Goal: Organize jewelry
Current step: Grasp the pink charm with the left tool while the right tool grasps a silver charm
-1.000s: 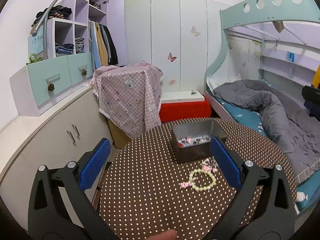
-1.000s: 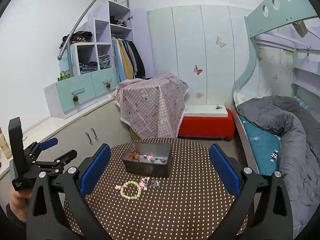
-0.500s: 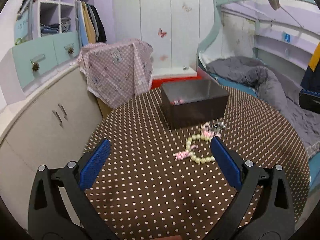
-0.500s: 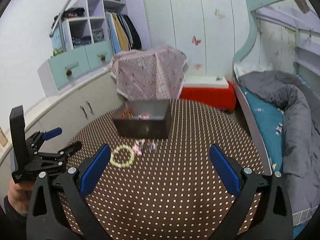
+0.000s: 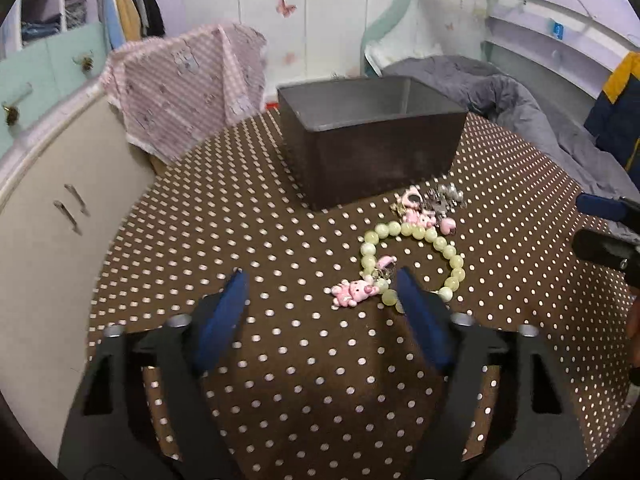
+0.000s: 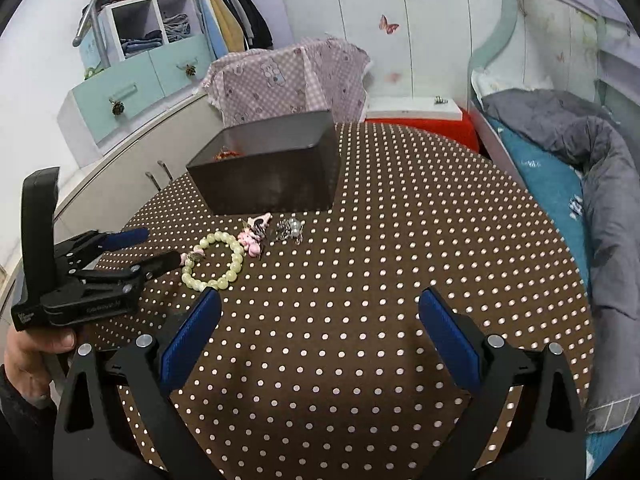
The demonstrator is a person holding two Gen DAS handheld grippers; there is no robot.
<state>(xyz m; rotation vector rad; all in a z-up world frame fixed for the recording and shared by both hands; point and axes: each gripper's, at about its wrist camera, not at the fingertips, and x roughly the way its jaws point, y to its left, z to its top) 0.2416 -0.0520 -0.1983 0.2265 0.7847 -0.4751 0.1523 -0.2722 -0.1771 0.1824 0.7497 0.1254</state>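
Note:
A pale green bead bracelet (image 5: 416, 258) with a pink charm (image 5: 354, 292) lies on the brown dotted table (image 5: 280, 240). Pink and silver trinkets (image 5: 432, 202) lie between it and the dark open box (image 5: 372, 140). My left gripper (image 5: 322, 280) is open, low over the table, its right finger touching or just short of the bracelet's near edge. In the right wrist view the bracelet (image 6: 214, 260), the box (image 6: 268, 172) and the left gripper (image 6: 160, 248) show. My right gripper (image 6: 320, 308) is open and empty above the table's near side.
A pink checked cloth (image 5: 188, 84) covers something behind the table. Cabinets (image 5: 44, 184) stand at the left. A bed with a grey duvet (image 6: 592, 168) runs along the right. A red box (image 6: 420, 120) sits behind the table.
Both grippers have come down and forward toward the table. The left one has closed in on the bracelet. The jewelry has not moved.

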